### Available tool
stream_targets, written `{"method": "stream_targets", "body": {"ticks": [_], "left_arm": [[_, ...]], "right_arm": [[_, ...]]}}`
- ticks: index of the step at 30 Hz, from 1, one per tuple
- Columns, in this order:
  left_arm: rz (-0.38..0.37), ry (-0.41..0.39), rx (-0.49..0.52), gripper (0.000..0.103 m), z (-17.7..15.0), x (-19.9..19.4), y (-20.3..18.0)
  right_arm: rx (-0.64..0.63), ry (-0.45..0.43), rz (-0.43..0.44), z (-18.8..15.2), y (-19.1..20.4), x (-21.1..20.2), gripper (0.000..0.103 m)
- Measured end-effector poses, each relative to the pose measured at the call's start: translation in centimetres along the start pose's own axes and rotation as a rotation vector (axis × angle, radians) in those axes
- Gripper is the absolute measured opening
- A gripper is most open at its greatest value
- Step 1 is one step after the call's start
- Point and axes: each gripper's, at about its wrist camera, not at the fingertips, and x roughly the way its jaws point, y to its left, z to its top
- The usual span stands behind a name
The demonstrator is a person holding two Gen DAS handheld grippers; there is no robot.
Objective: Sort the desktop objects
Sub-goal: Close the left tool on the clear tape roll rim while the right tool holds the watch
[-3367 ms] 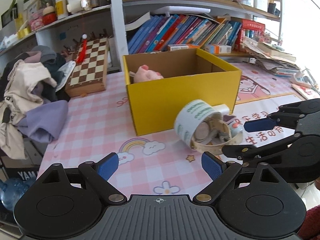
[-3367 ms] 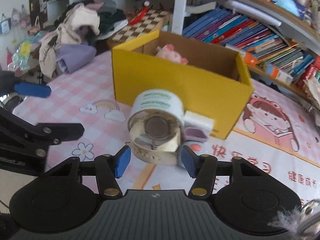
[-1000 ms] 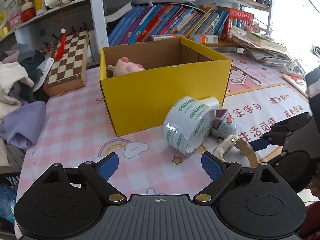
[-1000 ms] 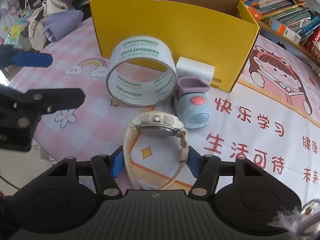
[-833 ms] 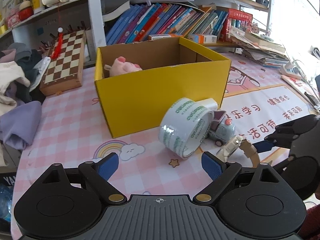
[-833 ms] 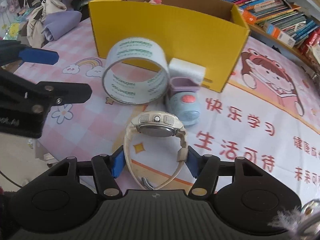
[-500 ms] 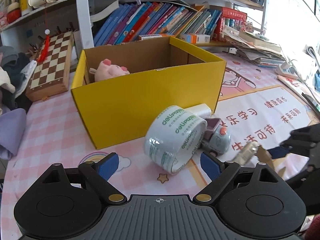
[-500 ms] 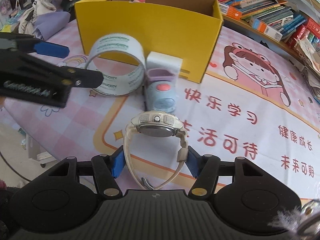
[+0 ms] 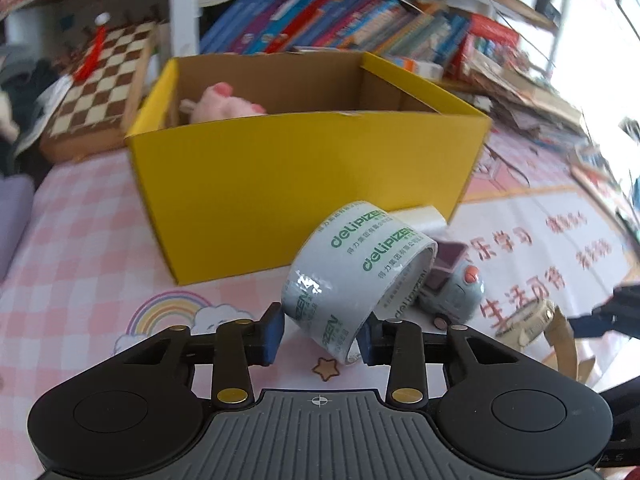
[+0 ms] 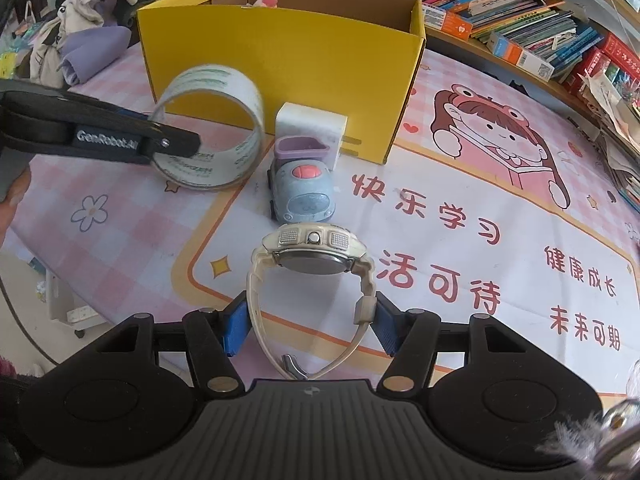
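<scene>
Left gripper (image 9: 320, 334) is clenching the tape (image 9: 356, 276) at lower centre; right gripper (image 10: 308, 322) is gripping the watch (image 10: 310, 256). Lift each clear of the rim, then release inside the box (image 9: 304, 184).

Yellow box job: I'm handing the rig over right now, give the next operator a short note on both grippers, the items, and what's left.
Left gripper: closed around the tape roll, which is still low at the table.
Right gripper: shut on the white watch by its strap, held above the mat.
Yellow box: open, with a pink plush toy already inside.
Still on the mat in front of the box: toy car and white block behind it.
Left: drop watch and tape into the box, then car and block.
</scene>
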Motion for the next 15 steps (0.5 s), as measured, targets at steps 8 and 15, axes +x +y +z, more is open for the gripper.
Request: {"method": "stream_targets", "body": {"ticks": [8, 15], "left_arm": [[-0.007, 0.017, -0.088, 0.004, -0.5, -1.1, 1.5], [0.007, -0.005, -0.152, 0.004, -1.0, -2.5, 3.1]], "right_arm": [[-0.025, -0.004, 0.019, 0.2, 1.0, 0.0, 0.059], [-0.039, -0.012, 0.028, 0.1, 2.1, -0.3, 0.059]]}}
